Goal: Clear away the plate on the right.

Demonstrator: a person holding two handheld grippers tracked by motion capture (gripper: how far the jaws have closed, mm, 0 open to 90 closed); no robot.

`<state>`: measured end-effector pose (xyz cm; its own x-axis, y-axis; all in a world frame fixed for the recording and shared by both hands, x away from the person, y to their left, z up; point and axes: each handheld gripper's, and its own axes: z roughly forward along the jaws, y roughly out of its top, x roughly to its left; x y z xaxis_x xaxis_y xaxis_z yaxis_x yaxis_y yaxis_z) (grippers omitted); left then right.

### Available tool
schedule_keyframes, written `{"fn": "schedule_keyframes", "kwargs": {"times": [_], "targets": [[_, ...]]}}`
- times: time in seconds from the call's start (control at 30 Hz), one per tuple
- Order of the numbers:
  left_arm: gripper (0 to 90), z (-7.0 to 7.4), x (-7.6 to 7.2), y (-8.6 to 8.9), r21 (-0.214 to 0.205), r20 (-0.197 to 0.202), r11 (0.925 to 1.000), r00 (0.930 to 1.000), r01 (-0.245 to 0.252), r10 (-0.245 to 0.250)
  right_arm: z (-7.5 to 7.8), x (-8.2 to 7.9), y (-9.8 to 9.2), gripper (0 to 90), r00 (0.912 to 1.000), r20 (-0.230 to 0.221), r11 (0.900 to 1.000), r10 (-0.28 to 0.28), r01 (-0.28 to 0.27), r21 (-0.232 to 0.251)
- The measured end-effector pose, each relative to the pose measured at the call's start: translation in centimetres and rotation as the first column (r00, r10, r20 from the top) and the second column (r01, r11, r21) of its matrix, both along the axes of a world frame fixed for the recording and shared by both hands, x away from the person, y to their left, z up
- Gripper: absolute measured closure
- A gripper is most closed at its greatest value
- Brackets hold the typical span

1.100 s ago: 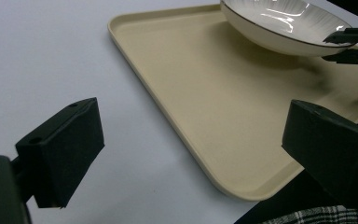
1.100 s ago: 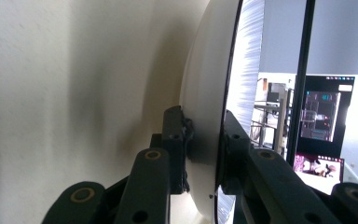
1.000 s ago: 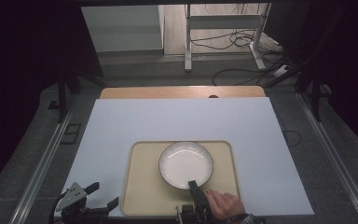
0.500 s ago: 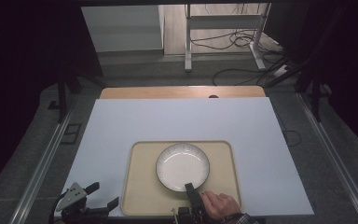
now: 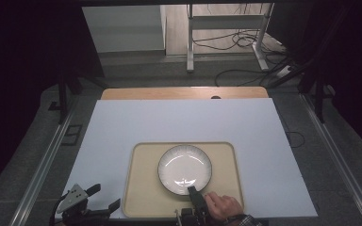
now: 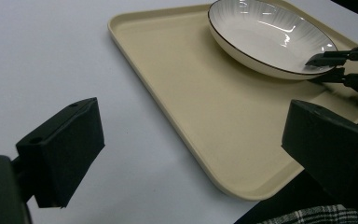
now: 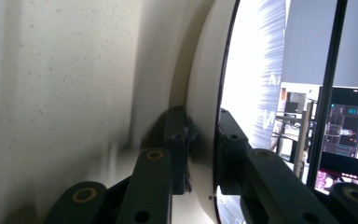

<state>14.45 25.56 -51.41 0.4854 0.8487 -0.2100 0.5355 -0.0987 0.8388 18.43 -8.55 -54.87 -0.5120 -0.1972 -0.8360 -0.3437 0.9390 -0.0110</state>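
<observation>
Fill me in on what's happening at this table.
A person is working with a handheld gripper in each hand. The right gripper is shut on the near rim of a white plate, one jaw over the rim and one under it. The plate sits on a beige tray on the white table. The left gripper waits open beside the tray's near left corner, holding nothing.

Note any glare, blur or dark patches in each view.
High view: room edges black, a small glint on the plate. Left gripper view: sharp, highlights on the plate's far inside, own jaws soft at the frame's edge. Right gripper view: plate's inside blown out white, tray blurred so close, right gripper dark.
</observation>
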Motion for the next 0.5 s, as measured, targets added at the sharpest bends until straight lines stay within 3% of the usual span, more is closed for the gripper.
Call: {"fn": "schedule_keyframes", "kwargs": {"times": [0.17, 0.5], "targets": [[5.3, 0.0, 0.0, 0.0, 0.001, 0.000, 1.0000, 1.0000, 0.000, 0.000, 0.1, 0.3, -0.1, 74.1, 0.9999, -0.015, 0.9998, 0.008, -0.008, 0.020], [5.3, 0.0, 0.0, 0.0, -0.001, -0.003, 1.0000, 1.0000, -0.003, 0.003, 0.9, 0.5, -0.4, 64.8, 0.9972, -0.071, 0.9983, -0.025, 0.028, 0.052]]}}
